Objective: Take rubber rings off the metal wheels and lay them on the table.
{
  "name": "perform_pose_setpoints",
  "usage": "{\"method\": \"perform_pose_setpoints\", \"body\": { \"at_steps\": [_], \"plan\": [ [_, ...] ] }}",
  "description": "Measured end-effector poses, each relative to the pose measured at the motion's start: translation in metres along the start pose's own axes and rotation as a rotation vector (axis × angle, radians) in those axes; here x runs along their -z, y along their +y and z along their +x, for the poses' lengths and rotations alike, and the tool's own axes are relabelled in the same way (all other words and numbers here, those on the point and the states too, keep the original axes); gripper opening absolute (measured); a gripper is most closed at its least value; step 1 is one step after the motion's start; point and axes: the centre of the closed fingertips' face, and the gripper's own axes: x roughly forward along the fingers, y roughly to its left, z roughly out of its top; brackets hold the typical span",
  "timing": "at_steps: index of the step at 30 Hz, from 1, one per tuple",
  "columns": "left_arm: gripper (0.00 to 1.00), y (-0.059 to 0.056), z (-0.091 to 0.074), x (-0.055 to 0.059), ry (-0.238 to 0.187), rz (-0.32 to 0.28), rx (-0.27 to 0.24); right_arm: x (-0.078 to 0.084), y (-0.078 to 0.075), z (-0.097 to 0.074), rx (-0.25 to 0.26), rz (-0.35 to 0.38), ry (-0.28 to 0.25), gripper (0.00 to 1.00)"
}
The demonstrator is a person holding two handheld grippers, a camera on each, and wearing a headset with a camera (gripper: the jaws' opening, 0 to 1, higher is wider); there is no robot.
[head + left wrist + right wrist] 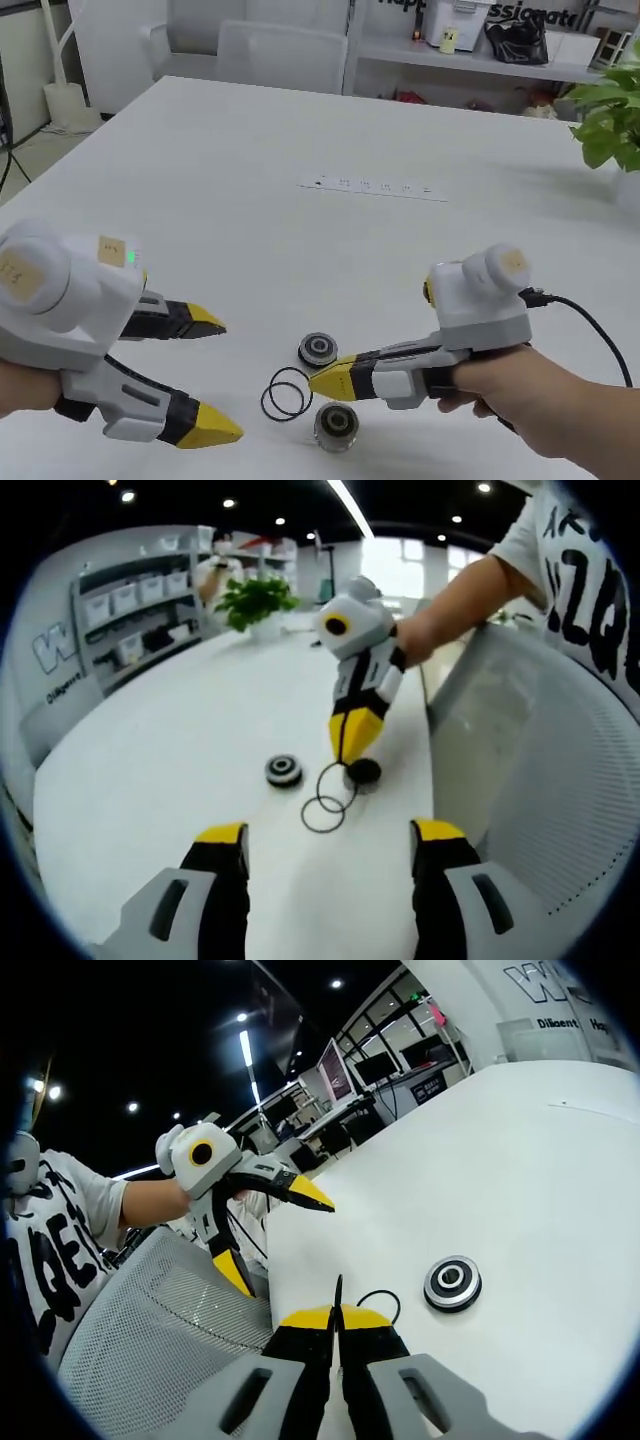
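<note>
Left gripper (pixel 222 377) low at the near left, jaws spread wide, nothing between them; yellow tips point across the white table (pixel 300 130) toward the work. Right gripper (pixel 322 381) comes in from the right in a hand (pixel 520 395), jaws pressed together. In the right gripper view a thin black strip of rubber ring (pixel 338 1288) stands up between the closed tips, so the ring is pinched there, its loop hanging down to the tabletop in front of the tips. A second ring (pixel 324 814) lies flat on the table, overlapping or touching the held one; cannot tell which from the head view. Two metal wheels on the table: the far wheel (pixel 318 349) lies flat just beyond the right gripper's tip, dark around its rim; the near wheel (pixel 336 424) sits just under and on the person's side of that tip, silvery, too blurred to tell whether rubber is on it. Both rings lie to the left of the wheels, between the two grippers. Potted plant (pixel 610 120) at the table's far right edge.
</note>
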Motion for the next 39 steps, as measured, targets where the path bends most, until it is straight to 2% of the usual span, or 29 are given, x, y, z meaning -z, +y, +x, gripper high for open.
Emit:
{"method": "perform_pose_setpoints", "body": {
  "at_steps": [8, 17, 20, 24, 28, 32, 39],
  "plan": [
    [0.66, 0.005, -0.003, 0.006, -0.003, -0.025, -0.012, 0.003, -0.009, 0.013, 0.001, 0.049, 0.008, 0.00],
    [0.66, 0.007, -0.005, 0.010, 0.003, -0.029, -0.011, 0.010, -0.022, 0.017, 0.026, 0.083, 0.028, 0.00],
    [0.66, 0.008, -0.005, 0.011, 0.005, -0.033, -0.012, 0.011, -0.020, 0.018, 0.015, 0.112, 0.028, 0.00],
    [0.66, 0.009, -0.005, 0.013, 0.008, -0.038, -0.013, 0.005, -0.012, 0.018, -0.023, 0.153, -0.011, 0.00],
    [0.66, 0.009, -0.005, 0.014, 0.009, -0.039, -0.012, 0.007, -0.011, 0.019, -0.029, 0.157, 0.002, 0.00],
    [0.66, 0.009, -0.003, 0.015, 0.012, -0.040, -0.010, 0.011, -0.014, 0.021, -0.011, 0.143, 0.020, 0.00],
    [0.66, 0.009, -0.002, 0.017, 0.021, -0.042, -0.006, 0.011, -0.024, 0.020, 0.028, 0.148, 0.014, 0.00]
  ]
}}
